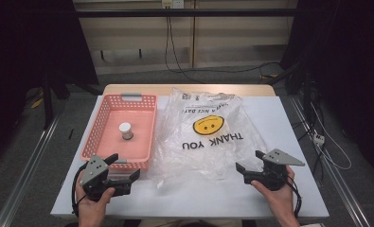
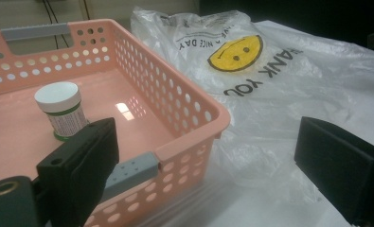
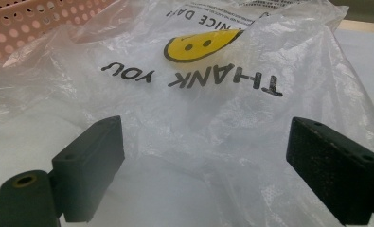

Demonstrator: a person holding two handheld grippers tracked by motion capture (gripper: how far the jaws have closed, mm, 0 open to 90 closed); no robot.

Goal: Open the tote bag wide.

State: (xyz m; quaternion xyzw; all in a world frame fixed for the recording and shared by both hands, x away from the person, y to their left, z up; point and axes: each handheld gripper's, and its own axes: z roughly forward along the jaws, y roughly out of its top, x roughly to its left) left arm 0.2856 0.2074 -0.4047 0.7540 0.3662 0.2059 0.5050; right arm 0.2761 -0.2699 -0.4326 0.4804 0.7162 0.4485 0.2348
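Left gripper [image 1: 124,169], held in the person's left hand at the near left of the white table [image 1: 289,123], has its two black jaws spread wide with nothing between them; it hovers just beside the near right corner of the pink perforated plastic basket [image 1: 95,124]. In the left gripper view that corner sits between the jaws but apart from both.

Inside the basket stands a small white-capped round jar with a green-banded label [image 1: 125,130], upright, roughly in the middle of the basket floor and clear of every wall. Nothing else lies in the basket as far as I can see.

To the right of the basket, touching or slightly overlapping its right wall, lies a crumpled clear plastic carrier bag printed with a yellow smiley face and the words THANK YOU [image 1: 208,137]. It is spread flat on the table with its mouth toward the far side; whether anything is inside cannot be told, though it looks flat and empty.

Right gripper [image 1: 250,163], in the person's right hand at the near right, is likewise wide open and holds nothing; it points at the near right edge of the bag, close to the film but not touching it.

My judgement is that the work is at its very start: the jar is untouched in the basket, the bag is unopened, and neither gripper has taken hold. What is left seems to be nearly all of it: gripping the bag, opening it, and moving the jar
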